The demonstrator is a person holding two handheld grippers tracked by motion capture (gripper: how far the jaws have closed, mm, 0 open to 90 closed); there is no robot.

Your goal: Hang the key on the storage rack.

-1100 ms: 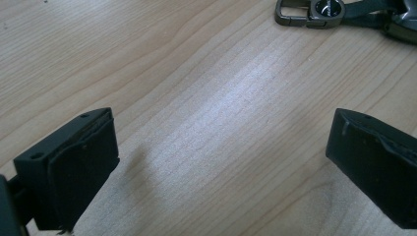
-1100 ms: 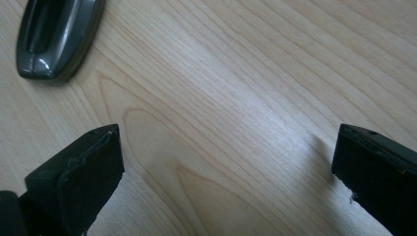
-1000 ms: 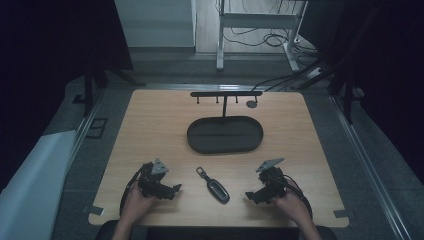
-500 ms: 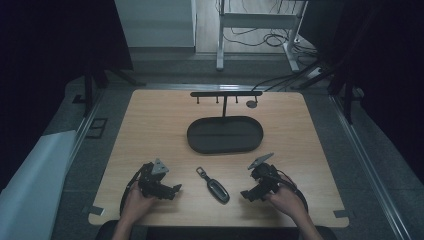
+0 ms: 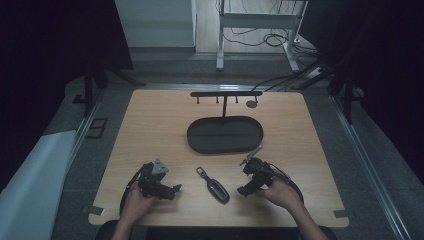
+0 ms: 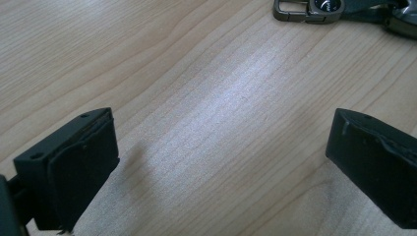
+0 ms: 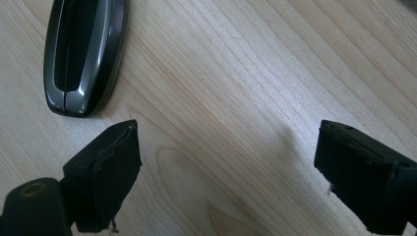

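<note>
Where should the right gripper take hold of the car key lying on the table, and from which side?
Probably across the narrow width of the car key body, coming down from above. It lies flat on the table with its long, rounded sides free; the clip end looks too small. The right gripper, jaws open, is beside it.

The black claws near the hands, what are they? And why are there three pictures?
They are grippers, tools with two jaws that pinch, and a person holds one in each hand. One picture looks down from above the table: the left gripper is at the left, the right gripper at the right. The other two come from small cameras riding on the grippers, so you see each one's own black jaws up close. A dark car key with a metal clip lies between the grippers. Farther back sit an oval black tray and a little rack with hooks. Nothing is held: both grippers are open over bare wood, though the right one's jaws have just been closing a bit.
</note>
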